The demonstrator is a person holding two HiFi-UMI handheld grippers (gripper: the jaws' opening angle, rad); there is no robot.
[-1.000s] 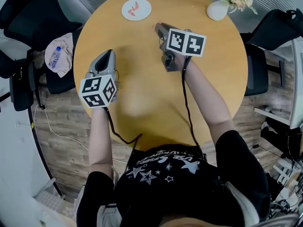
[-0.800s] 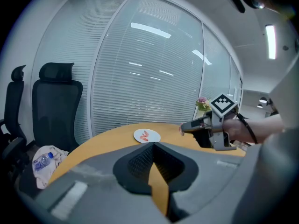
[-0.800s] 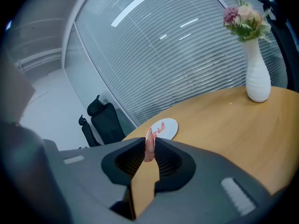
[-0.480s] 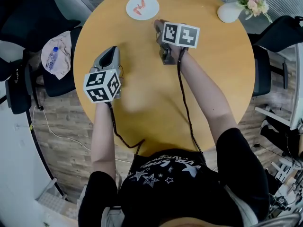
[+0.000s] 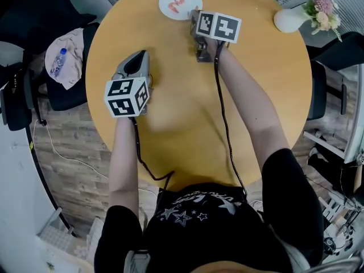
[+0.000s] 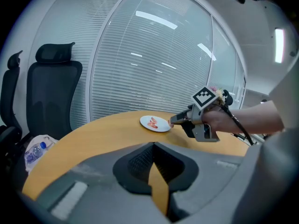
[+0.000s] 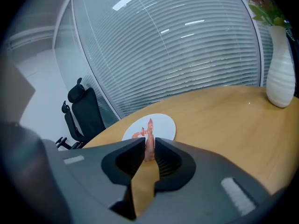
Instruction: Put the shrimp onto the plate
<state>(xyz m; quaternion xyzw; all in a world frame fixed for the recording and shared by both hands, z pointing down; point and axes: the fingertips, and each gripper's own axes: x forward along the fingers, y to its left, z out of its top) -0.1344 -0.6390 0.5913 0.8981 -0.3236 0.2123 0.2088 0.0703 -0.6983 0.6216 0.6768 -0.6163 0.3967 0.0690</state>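
A white plate point(image 5: 191, 8) lies at the far edge of the round wooden table point(image 5: 187, 112), with pink shrimp point(image 5: 177, 0) on it. My right gripper point(image 5: 194, 17) hovers at the plate's near right rim, shut on one more shrimp point(image 7: 149, 142) that stands upright between its jaws. In the right gripper view the plate point(image 7: 164, 125) sits just beyond the jaws, with a shrimp point(image 7: 137, 134) lying on it. My left gripper point(image 5: 136, 65) rests over the table's left part, shut and empty. It looks toward the plate point(image 6: 159, 126) and the right gripper point(image 6: 173, 122).
A white vase point(image 5: 289, 19) with flowers stands at the table's far right. Left of the table a black chair point(image 5: 73, 90) holds a cloth and a water bottle point(image 5: 57, 62). Another chair point(image 5: 335, 44) is on the right. Glass walls with blinds ring the room.
My right gripper has carried the shrimp forward, from mid-table up to the plate's rim. The left gripper has barely moved.
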